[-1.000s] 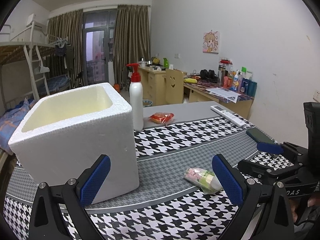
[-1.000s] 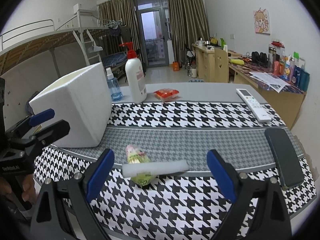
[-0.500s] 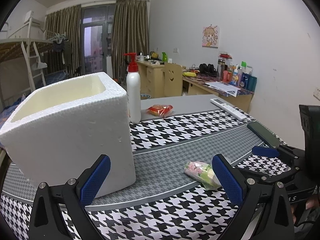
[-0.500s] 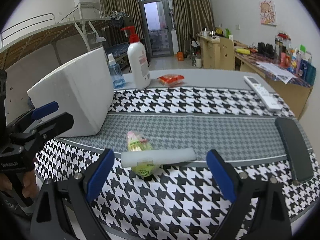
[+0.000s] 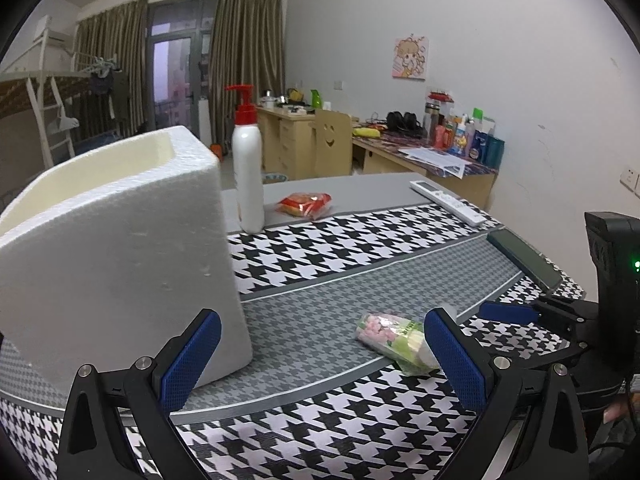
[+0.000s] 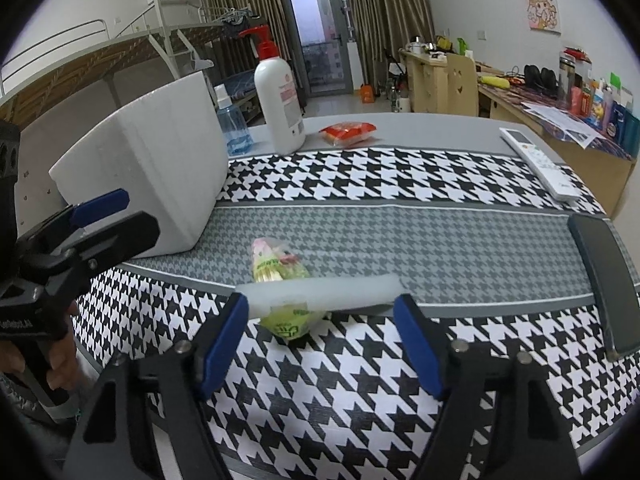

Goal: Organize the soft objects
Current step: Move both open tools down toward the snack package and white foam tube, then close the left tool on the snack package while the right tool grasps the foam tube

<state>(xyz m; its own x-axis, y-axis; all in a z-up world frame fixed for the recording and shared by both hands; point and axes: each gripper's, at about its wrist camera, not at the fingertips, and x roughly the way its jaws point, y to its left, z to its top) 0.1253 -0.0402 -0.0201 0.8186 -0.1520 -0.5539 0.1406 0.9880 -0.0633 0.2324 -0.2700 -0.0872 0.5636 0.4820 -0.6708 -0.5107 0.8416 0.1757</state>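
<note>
The right gripper point(image 6: 322, 320) has narrowed since a second ago and now clamps the white foam strip point(image 6: 320, 290) at both ends, just beside the snack packet point(image 6: 280, 276) near the foam box point(image 5: 120, 248). The left gripper point(image 5: 320, 356) stays wide open, empty. No writing is legible.

Both grippers are black angular frames with silver screws; the left gripper point(image 5: 322, 356) and right gripper point(image 6: 322, 344) carry blue textured fingers point(image 5: 454, 354). Skin shows at lower left.
</note>
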